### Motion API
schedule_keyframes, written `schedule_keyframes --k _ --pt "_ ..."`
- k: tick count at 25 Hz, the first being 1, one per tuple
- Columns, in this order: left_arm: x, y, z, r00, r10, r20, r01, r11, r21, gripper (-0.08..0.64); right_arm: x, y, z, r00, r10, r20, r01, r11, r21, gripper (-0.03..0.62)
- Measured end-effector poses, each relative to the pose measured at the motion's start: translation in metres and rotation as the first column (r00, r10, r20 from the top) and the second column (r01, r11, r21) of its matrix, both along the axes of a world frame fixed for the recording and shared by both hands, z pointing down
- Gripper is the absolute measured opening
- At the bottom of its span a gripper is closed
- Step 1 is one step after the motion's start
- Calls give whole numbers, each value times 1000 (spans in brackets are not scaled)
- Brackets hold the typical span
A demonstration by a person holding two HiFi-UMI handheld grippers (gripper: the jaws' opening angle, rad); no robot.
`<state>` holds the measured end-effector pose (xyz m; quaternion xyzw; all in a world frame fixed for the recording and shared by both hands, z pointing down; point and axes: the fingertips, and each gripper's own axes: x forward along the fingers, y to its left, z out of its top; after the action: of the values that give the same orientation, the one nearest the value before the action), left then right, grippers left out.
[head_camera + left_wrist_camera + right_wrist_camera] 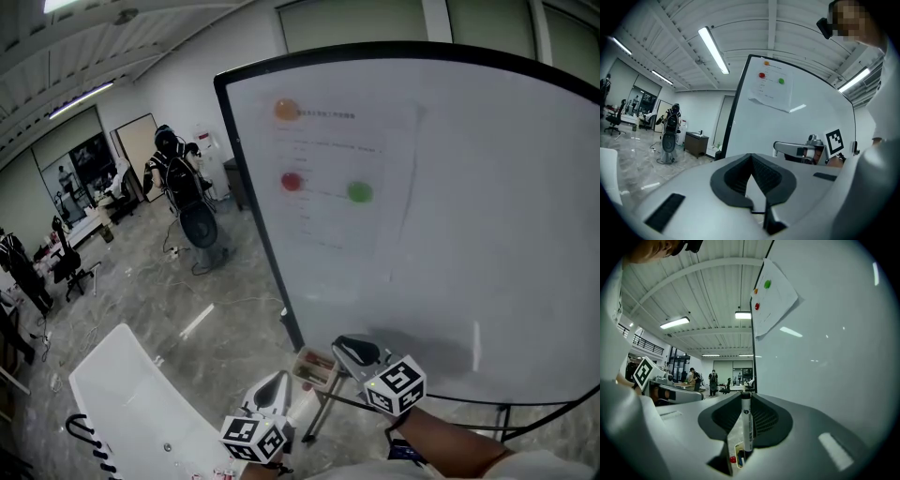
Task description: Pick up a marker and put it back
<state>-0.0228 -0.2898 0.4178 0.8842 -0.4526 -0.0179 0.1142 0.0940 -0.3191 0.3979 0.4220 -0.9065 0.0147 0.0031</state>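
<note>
In the right gripper view a white marker [746,420] with a black cap stands upright between the jaws, and my right gripper [746,397] is shut on it. In the head view the right gripper [343,344] is held just in front of the whiteboard [469,234], above the small marker tray [315,367]. The marker itself does not show there. My left gripper [279,380] hangs lower and to the left of the tray. Its pads meet at the tips with nothing between them in the left gripper view [751,156].
A paper sheet [337,178] is pinned to the board by orange, red and green magnets. The board's stand legs [319,412] reach the floor below the tray. A white table [131,394] lies at lower left. Office chairs and people are far off at the left.
</note>
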Motion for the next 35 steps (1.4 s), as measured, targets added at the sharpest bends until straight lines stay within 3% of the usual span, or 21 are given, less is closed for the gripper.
schedule_keyframes --k 12,20,24,28,32,35 --pt "-6 7 5 999 -16 -41 16 1000 -11 3 -7 -6 10 998 -44 -35 44 999 -13 66" --pt "-52 13 23 994 -78 -83 76 997 -29 3 -62 -47 41 970 -153 -190 155 988 -6 66" --pt "-64 25 38 984 -137 -115 131 990 -58 3 -78 -66 83 931 -225 -288 206 974 -96 65" --pt "-87 29 50 976 -174 -132 166 984 -72 3 -87 -86 134 885 -222 -409 164 971 -171 65" --pt "-103 37 62 963 -217 -159 203 974 -95 4 -95 -95 184 815 -261 -517 152 958 -244 66" --pt "-114 40 67 956 -238 -174 222 969 -107 4 -104 -98 215 744 -287 -603 147 951 -272 66"
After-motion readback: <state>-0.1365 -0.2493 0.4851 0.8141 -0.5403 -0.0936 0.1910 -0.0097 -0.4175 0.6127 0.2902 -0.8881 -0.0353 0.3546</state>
